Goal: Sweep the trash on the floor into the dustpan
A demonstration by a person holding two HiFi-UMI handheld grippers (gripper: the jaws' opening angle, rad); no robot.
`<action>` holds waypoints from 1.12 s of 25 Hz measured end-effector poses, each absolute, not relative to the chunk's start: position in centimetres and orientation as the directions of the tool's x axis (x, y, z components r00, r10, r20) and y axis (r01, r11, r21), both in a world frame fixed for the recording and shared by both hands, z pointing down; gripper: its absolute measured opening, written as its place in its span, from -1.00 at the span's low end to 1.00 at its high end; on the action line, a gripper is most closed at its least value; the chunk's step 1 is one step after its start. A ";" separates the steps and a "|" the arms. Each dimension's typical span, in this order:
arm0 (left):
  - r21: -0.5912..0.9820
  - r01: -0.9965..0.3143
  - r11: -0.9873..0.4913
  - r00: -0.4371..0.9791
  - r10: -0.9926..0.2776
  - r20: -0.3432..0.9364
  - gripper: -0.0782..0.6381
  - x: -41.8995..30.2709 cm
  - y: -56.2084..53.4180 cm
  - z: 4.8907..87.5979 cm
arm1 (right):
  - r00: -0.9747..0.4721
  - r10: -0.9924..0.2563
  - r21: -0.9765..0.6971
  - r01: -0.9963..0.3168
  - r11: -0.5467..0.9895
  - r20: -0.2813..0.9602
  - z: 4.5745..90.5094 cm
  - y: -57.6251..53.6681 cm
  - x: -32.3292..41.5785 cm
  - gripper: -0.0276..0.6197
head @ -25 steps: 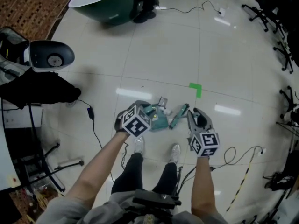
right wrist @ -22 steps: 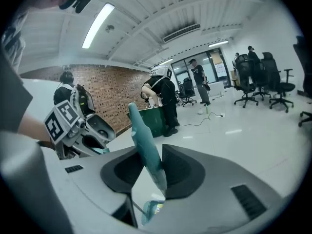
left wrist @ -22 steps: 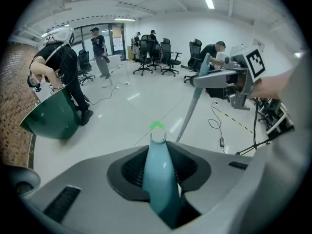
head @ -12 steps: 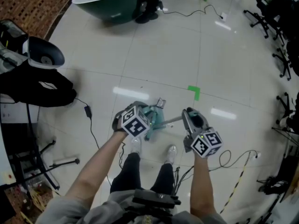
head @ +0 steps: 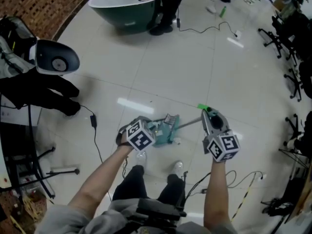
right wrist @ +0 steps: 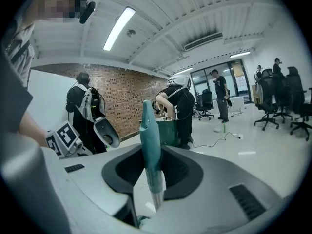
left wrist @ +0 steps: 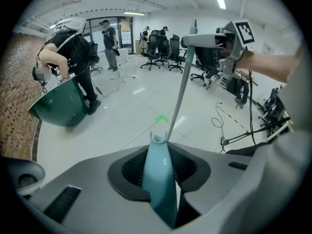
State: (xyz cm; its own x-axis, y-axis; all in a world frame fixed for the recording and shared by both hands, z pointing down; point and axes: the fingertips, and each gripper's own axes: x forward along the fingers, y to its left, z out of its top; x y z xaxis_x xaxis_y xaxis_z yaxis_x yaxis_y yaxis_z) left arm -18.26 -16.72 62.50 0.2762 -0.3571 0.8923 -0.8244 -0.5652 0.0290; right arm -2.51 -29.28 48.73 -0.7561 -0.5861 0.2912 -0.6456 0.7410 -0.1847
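Note:
My left gripper (head: 152,129) is shut on the pale teal handle (left wrist: 158,179) of the dustpan (head: 163,130), which sits low over the floor in front of my feet. The right gripper (head: 210,116) grips the broom's teal handle (right wrist: 150,150). Its jaws have just been closing, with that handle between them. The broom's grey rod (head: 189,124) slants down from the right gripper to the dustpan, and in the left gripper view the rod (left wrist: 178,96) rises up to the right gripper (left wrist: 222,39). A crumpled bit of trash (head: 170,119) lies at the dustpan.
A dark green tub (head: 127,5) with people beside it stands far ahead. A white domed device (head: 57,57) and black bags lie at the left. A black cable (head: 95,130) runs near my left foot. Green tape (head: 202,106) marks the floor. Office chairs (head: 292,38) line the right.
My right gripper has risen and swung out to the right, tilting the broom so that its grey rod now shows. The left gripper has shifted a little with the dustpan.

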 end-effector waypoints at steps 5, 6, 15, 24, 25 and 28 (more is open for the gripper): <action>0.000 -0.840 -0.543 0.249 -0.385 0.889 -0.49 -17.7 -18.4 63.0 | -0.773 -0.543 -0.141 -0.608 0.781 0.327 51.8 -32.4 -5.0 -0.63; -0.006 -0.844 -0.537 0.242 -0.391 0.888 -0.49 -17.7 -18.6 63.3 | -0.778 -0.525 -0.144 -0.597 0.790 0.345 52.8 -32.6 -5.6 -0.63; -0.007 -0.838 -0.546 0.244 -0.384 0.890 -0.49 -18.9 -19.8 63.5 | -0.867 -0.378 -0.360 -0.483 0.798 0.325 54.9 -29.3 -8.2 -0.60; 0.032 -0.686 -0.727 0.360 -0.301 0.883 -0.48 -19.3 -17.8 63.4 | -0.808 -0.511 -0.346 -0.588 0.732 0.292 51.1 -25.8 -3.1 -0.62; 0.036 -0.658 -0.752 0.376 -0.287 0.881 -0.48 -19.3 -17.6 63.4 | -0.789 -0.542 -0.337 -0.614 0.714 0.290 50.4 -25.4 -2.1 -0.63; 0.037 -0.558 -0.829 0.417 -0.241 0.876 -0.48 -19.0 -17.9 62.6 | -0.737 -0.615 -0.306 -0.676 0.670 0.282 49.0 -24.5 0.4 -0.63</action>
State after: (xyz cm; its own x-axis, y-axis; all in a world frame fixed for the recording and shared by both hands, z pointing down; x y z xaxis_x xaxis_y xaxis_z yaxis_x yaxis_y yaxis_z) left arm -18.98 -17.93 62.64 0.4173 -0.2412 0.8762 -0.5580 -0.8290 0.0375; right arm 0.42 -24.54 49.02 -0.7369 -0.6146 0.2815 -0.6761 0.6702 -0.3063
